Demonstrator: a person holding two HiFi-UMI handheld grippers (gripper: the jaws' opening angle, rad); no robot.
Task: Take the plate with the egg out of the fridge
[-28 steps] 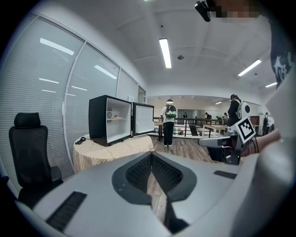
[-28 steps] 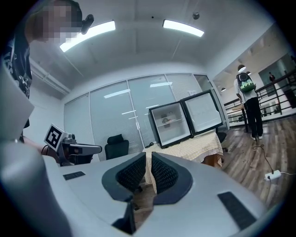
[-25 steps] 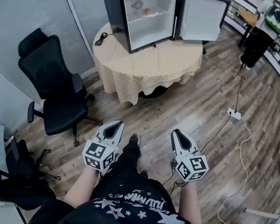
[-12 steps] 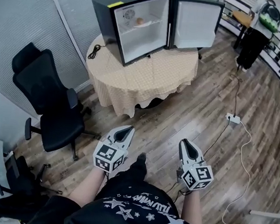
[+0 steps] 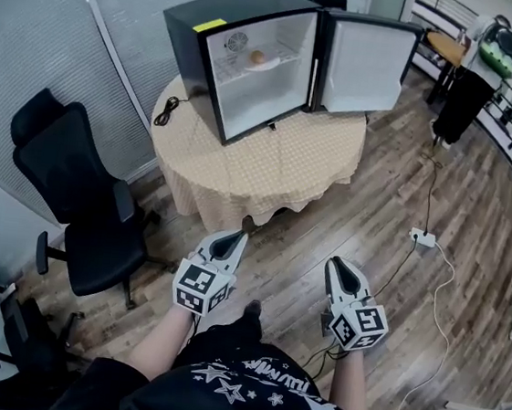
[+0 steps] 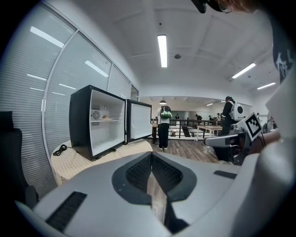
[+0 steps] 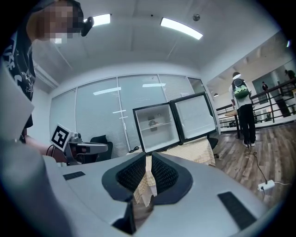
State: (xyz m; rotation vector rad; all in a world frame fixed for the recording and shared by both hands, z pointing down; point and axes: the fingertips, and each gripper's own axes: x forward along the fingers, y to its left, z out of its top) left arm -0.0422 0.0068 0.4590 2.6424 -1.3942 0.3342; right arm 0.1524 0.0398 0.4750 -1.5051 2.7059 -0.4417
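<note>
Left gripper (image 5: pixel 234 238) and right gripper (image 5: pixel 333 264) are held low in front of the person, side by side above the wooden floor (image 5: pixel 395 197). Each one has its jaws closed together and grips nothing (on the right one only a thin slit shows between the pads). The plate (image 5: pixel 267 62) with the egg (image 5: pixel 257 57) lies well apart from both grippers, further ahead, on the upper shelf (image 5: pixel 233 68) inside the fridge (image 5: pixel 214 11). Its door (image 5: pixel 364 65) is open to the right. The fridge stands on a round table (image 5: pixel 270 164) with a checked cloth, and a black office chair (image 5: pixel 75 179) is left of it.
</note>
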